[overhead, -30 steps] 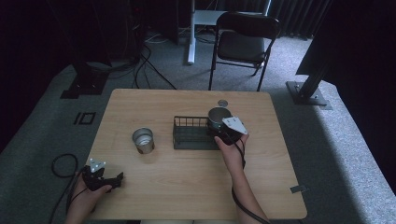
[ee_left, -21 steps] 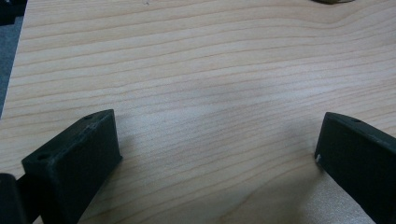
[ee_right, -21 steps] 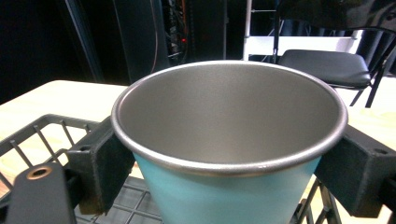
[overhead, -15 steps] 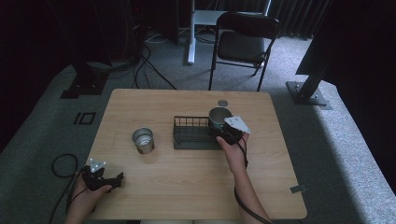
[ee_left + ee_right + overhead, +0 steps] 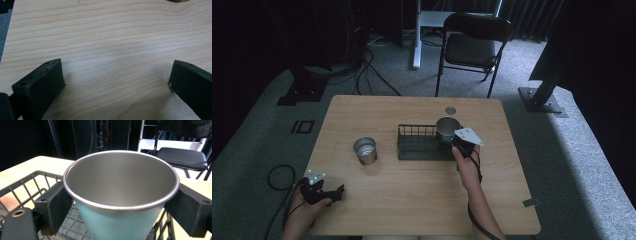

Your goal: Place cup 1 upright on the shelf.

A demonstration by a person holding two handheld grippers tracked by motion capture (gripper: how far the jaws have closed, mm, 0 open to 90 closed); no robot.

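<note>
Gripping cup [image 5: 121,195] over rack [image 5: 414,145], right gripper [image 5: 451,143]; left gripper [image 5: 319,192] open, idle. Risk: cup catching wire, tipping.

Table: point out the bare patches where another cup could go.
Free: the table's wide near strip between the left gripper and the right forearm, and the far-left corner beyond the steel cup. Crowded: the wire basket, where the right gripper grips the blue cup.

High view: overhead, person's side, facing forward and down on the table [image 5: 412,200].
Left gripper view: very near bare tabletop.
Right gripper view: close on cup [image 5: 121,195] over basket [image 5: 30,182].
Shared: cup, basket, chair [image 5: 474,47].
</note>
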